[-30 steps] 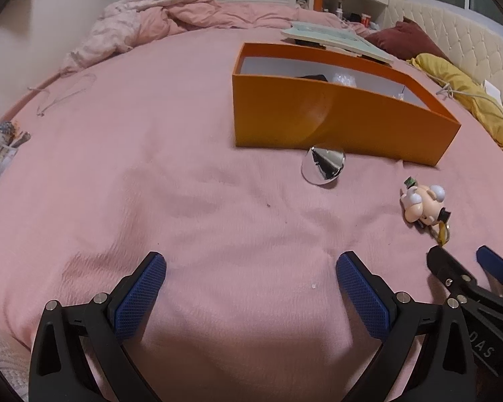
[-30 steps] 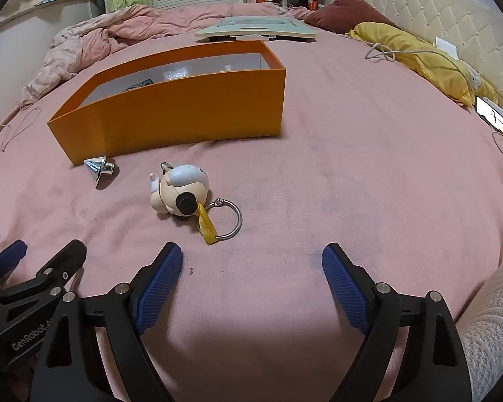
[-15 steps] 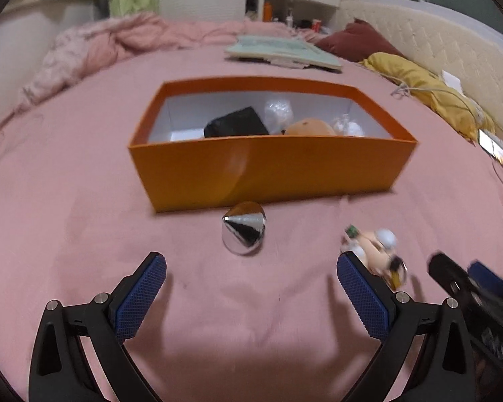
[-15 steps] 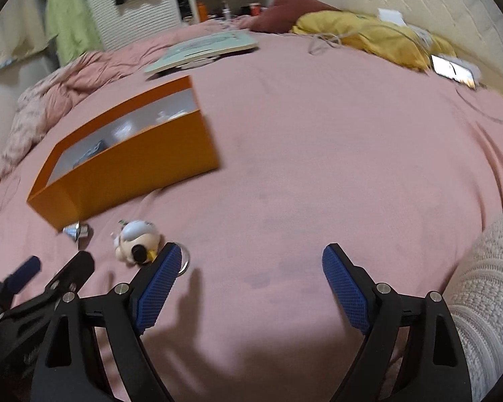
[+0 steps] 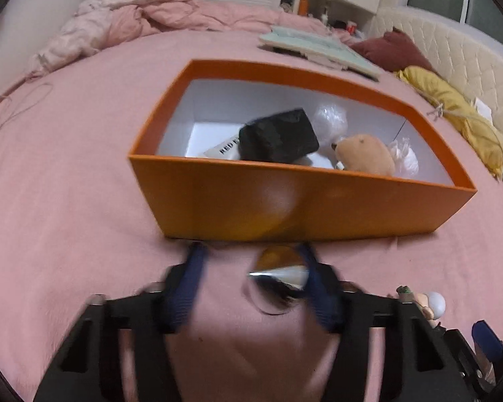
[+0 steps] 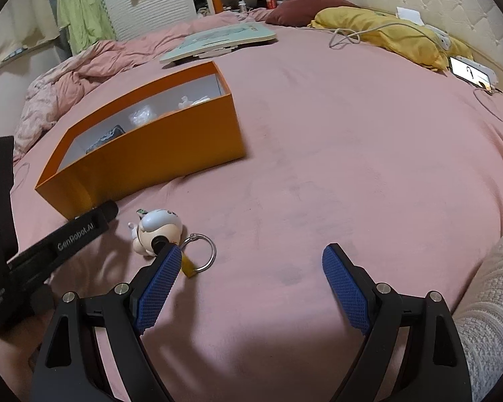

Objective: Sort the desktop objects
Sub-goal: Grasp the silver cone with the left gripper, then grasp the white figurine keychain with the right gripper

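A shiny silver cone (image 5: 278, 273) lies on the pink bedspread just in front of the orange box (image 5: 285, 201). My left gripper (image 5: 255, 288) straddles the cone, its blue fingers partly closed and blurred, the right one touching the cone. The box holds a black block (image 5: 278, 139), a tan plush (image 5: 365, 154) and clear wrapped items. A small white and tan figure keychain (image 6: 159, 231) with a metal ring (image 6: 199, 256) lies right of the cone. My right gripper (image 6: 248, 284) is open and empty, its left finger (image 6: 157, 284) beside the keychain.
A pale green board (image 6: 218, 38) lies behind the box (image 6: 144, 147). A yellow cloth with a white cable (image 6: 385, 37) and a lit phone (image 6: 471, 73) sit at the far right. A crumpled pink duvet (image 5: 134, 23) lies at the back left.
My left gripper moved forward over the silver cone and its fingers are closing around it. My right gripper moved closer to the keychain and stayed open.
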Demonstrator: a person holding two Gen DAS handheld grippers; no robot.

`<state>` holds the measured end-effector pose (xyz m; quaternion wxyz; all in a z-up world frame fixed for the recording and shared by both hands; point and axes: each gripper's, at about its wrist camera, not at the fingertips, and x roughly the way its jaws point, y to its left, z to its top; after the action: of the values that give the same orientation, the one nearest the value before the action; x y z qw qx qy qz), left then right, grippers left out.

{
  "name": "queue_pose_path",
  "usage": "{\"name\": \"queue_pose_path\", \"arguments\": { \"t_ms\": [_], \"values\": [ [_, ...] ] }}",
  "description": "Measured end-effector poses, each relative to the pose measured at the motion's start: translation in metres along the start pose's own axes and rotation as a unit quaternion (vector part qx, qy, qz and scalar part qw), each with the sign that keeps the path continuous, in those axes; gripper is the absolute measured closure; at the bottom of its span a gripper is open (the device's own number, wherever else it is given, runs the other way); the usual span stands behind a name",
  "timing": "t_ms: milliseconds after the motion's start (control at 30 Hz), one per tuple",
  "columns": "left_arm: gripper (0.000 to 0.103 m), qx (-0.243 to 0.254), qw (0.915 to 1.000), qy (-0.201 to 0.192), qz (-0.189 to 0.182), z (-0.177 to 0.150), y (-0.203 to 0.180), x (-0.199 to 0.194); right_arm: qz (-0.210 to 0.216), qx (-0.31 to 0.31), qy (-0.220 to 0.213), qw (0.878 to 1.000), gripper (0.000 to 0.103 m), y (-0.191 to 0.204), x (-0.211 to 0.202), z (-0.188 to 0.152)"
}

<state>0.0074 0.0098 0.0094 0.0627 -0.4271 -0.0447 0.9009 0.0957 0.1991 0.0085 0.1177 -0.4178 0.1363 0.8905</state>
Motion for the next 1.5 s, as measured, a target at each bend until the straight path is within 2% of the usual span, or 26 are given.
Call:
{"name": "queue_pose_path", "arguments": {
  "t_ms": [300, 433, 533, 600, 700, 800, 900, 967, 1100, 1167, 1500],
  "values": [
    [0.074, -0.027, 0.9995, -0.010, -0.015, -0.013, 0.011, -0.019, 0.008, -0.005, -0.003, 1.000, 0.016, 0.001, 0.002, 0.003],
    [0.074, -0.003, 1.0000, -0.005, -0.004, -0.022, 0.005, -0.033, 0.023, -0.010, -0.005, 1.000, 0.016, 0.004, 0.001, 0.003],
    [0.074, -0.001, 0.9998, 0.019, 0.008, -0.036, 0.003, -0.038, 0.041, -0.031, -0.009, 0.999, 0.017, 0.010, -0.001, 0.005],
    [0.074, -0.008, 0.9995, 0.027, 0.013, -0.046, 0.005, -0.038, 0.045, -0.046, -0.026, 0.998, 0.016, 0.013, -0.007, 0.006],
    [0.074, -0.003, 0.9996, 0.019, 0.020, -0.052, 0.005, -0.037, 0.068, -0.068, -0.049, 0.994, 0.017, 0.019, -0.017, 0.009],
    [0.074, 0.001, 0.9997, 0.009, 0.024, -0.054, 0.005, -0.036, 0.096, -0.074, -0.043, 0.992, 0.017, 0.023, -0.015, 0.007],
    [0.074, 0.006, 0.9996, 0.003, 0.028, -0.057, 0.004, -0.036, 0.084, -0.066, -0.019, 0.994, 0.017, 0.019, 0.000, 0.003],
    [0.074, 0.005, 0.9996, 0.001, 0.029, -0.057, 0.004, -0.036, 0.078, -0.069, -0.010, 0.995, 0.023, 0.020, 0.007, 0.001],
    [0.074, 0.004, 0.9995, -0.001, 0.030, -0.056, 0.004, -0.036, 0.073, -0.117, -0.017, 0.990, 0.024, 0.035, 0.006, -0.003],
    [0.075, 0.001, 0.9996, -0.002, 0.029, -0.056, 0.004, -0.036, 0.065, -0.139, -0.015, 0.988, 0.029, 0.043, 0.009, -0.006],
    [0.075, -0.005, 0.9996, -0.002, 0.028, -0.056, 0.005, -0.035, 0.045, -0.176, 0.002, 0.983, 0.032, 0.062, 0.036, 0.003]
  ]
}}
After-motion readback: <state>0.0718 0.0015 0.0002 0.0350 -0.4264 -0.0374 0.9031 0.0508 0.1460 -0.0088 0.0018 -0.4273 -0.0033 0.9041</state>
